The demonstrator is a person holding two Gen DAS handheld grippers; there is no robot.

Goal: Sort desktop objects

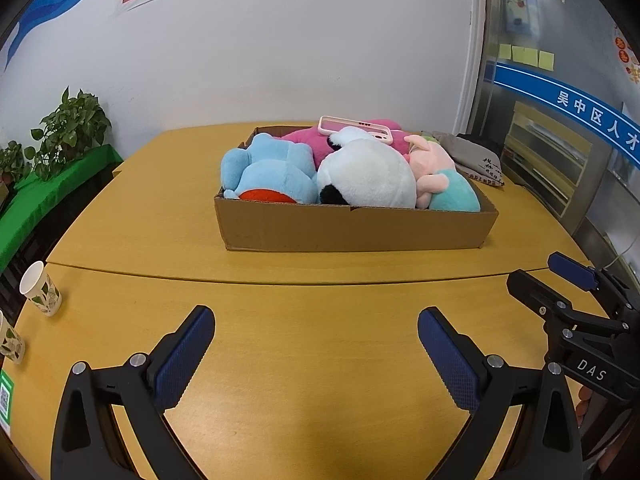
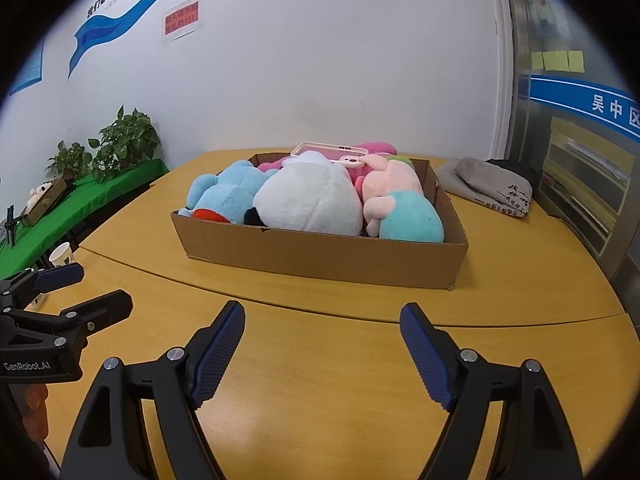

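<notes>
A shallow cardboard box (image 1: 352, 228) (image 2: 320, 256) stands on the wooden table, ahead of both grippers. It holds a blue plush (image 1: 268, 172) (image 2: 224, 196), a white plush (image 1: 368, 172) (image 2: 308, 200), a magenta plush (image 1: 308, 140), and a pink-and-teal plush (image 1: 444, 180) (image 2: 404, 208). A pink phone case (image 1: 356, 128) (image 2: 332, 154) lies on top of the plushes at the back. My left gripper (image 1: 316, 340) is open and empty above the table. My right gripper (image 2: 322, 332) is open and empty, and also shows at the right of the left wrist view (image 1: 540, 276).
A grey cloth bag (image 1: 476, 156) (image 2: 492, 188) lies right of the box. Paper cups (image 1: 40, 288) (image 2: 62, 256) stand at the table's left edge. Potted plants (image 2: 124, 144) on a green-covered bench sit at far left. A white wall is behind, and a glass door at right.
</notes>
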